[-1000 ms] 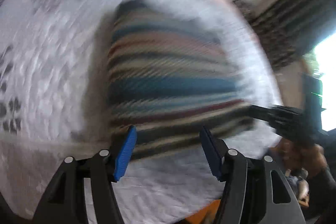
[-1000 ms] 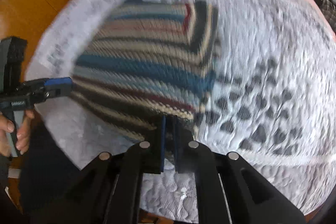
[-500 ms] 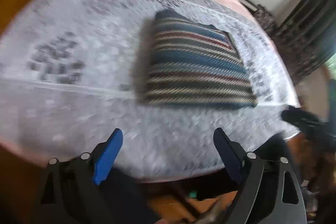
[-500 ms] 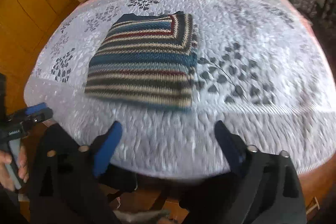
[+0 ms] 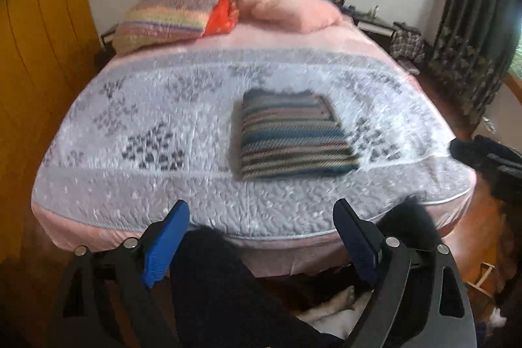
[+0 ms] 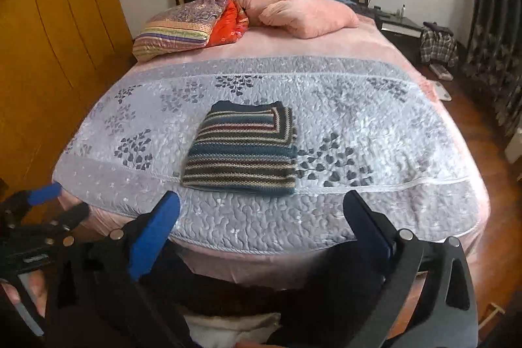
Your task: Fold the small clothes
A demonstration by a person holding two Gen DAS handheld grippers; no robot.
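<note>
Striped sweater point(image 6: 243, 149), folded flat on quilt point(image 6: 375, 126)

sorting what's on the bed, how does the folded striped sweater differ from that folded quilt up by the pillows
The striped sweater lies flat in a neat rectangle on the grey bedspread near the foot; the folded quilt sits at the head beside the pink pillows, thicker and puffier. The sweater is knit in dark blue, cream and maroon bands; the quilt is a paler paisley print with a striped border. Both are folded and free of either gripper.
</note>
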